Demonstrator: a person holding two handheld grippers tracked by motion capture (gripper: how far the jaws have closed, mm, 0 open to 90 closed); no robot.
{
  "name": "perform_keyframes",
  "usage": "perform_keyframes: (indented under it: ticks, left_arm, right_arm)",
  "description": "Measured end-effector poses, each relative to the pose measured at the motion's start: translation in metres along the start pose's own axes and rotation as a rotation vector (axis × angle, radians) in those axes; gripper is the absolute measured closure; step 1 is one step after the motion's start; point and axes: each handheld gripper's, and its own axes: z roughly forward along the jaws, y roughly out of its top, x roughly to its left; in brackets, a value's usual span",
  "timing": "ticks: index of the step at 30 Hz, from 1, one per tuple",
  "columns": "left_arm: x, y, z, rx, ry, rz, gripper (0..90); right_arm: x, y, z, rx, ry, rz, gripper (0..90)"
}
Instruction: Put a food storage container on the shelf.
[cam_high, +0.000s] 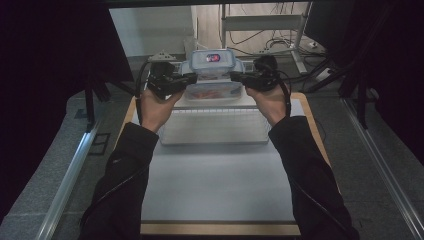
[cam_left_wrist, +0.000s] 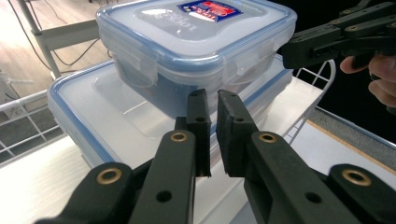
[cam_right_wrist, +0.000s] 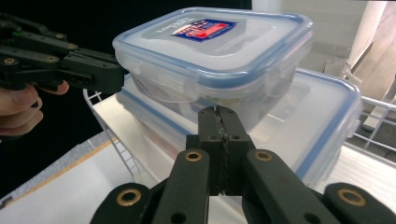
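Left gripper (cam_left_wrist: 212, 100): jaws nearly together, a thin gap between the tips, nothing gripped; tips pressed up to the near left side of the small box (cam_left_wrist: 196, 37), just below its clasp. In the high view, left gripper (cam_high: 189, 79) against the left side of the small box (cam_high: 213, 64), held from behind by the left hand (cam_high: 157, 107).

Right gripper (cam_right_wrist: 219, 116): jaws fully together, toothed pads meeting, nothing between them; tips at the side wall of the small box (cam_right_wrist: 212, 49), just under its rim. In the high view, right gripper (cam_high: 236, 76) at the box's right side, right hand (cam_high: 270, 102) behind it.

Small box: clear, blue-rimmed lid clipped on, red and blue label on top; stacked on the lid of a larger, flatter box (cam_left_wrist: 112, 107), also clear with a blue seal. Something reddish visible through the larger box (cam_high: 212, 93) in the high view, too blurred to name.

Both boxes on top of a white wire rack (cam_high: 215, 127), toward the far end of the table (cam_high: 215, 190). Table covered by a pale mat, wooden edge showing along the near side. Dark sleeves reaching in from the near edge.
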Motion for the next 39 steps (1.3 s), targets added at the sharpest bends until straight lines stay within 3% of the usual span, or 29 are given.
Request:
perform_keyframes:
  ticks: [6, 9, 10, 11, 12, 13, 14, 17, 23, 39]
  left_arm:
    - [-0.005, -0.004, -0.002, 0.001, -0.01, 0.028, 79.1]
    - [-0.013, -0.012, -0.006, -0.001, -0.003, 0.051, 65.2]
    - [-0.019, -0.016, -0.008, 0.004, 0.003, 0.075, 57.7]
    - [-0.019, -0.016, -0.008, 0.004, 0.003, 0.075, 53.6]
    - [-0.022, -0.019, -0.008, 0.006, 0.007, 0.082, 53.6]
    - [-0.024, -0.021, -0.008, 0.007, 0.007, 0.092, 46.0]
    - [-0.027, -0.024, -0.009, 0.004, 0.004, 0.097, 46.0]
    - [-0.033, -0.031, -0.011, -0.001, -0.017, 0.1, 34.6]
    - [-0.039, -0.054, -0.014, -0.004, -0.064, 0.082, 24.5]
    - [-0.043, -0.097, -0.024, 0.026, -0.067, 0.07, 12.4]
  right_arm:
    - [0.001, -0.004, -0.002, 0.002, 0.014, -0.007, 82.8]
    - [0.004, -0.011, -0.007, 0.01, 0.027, -0.017, 72.4]
    - [0.006, -0.016, -0.012, 0.004, 0.034, -0.022, 66.1]
    - [0.006, -0.016, -0.012, 0.004, 0.034, -0.022, 66.1]
    - [0.007, -0.019, -0.014, 0.004, 0.039, -0.021, 63.2]
    - [0.009, -0.024, -0.017, 0.008, 0.042, -0.03, 57.5]
    - [0.009, -0.024, -0.017, 0.008, 0.042, -0.03, 57.5]
    - [0.012, -0.035, -0.022, 0.009, 0.048, -0.041, 48.5]
    - [0.016, -0.052, -0.025, 0.009, 0.055, -0.048, 38.4]
    - [0.024, -0.082, -0.03, 0.039, 0.058, -0.076, 24.0]
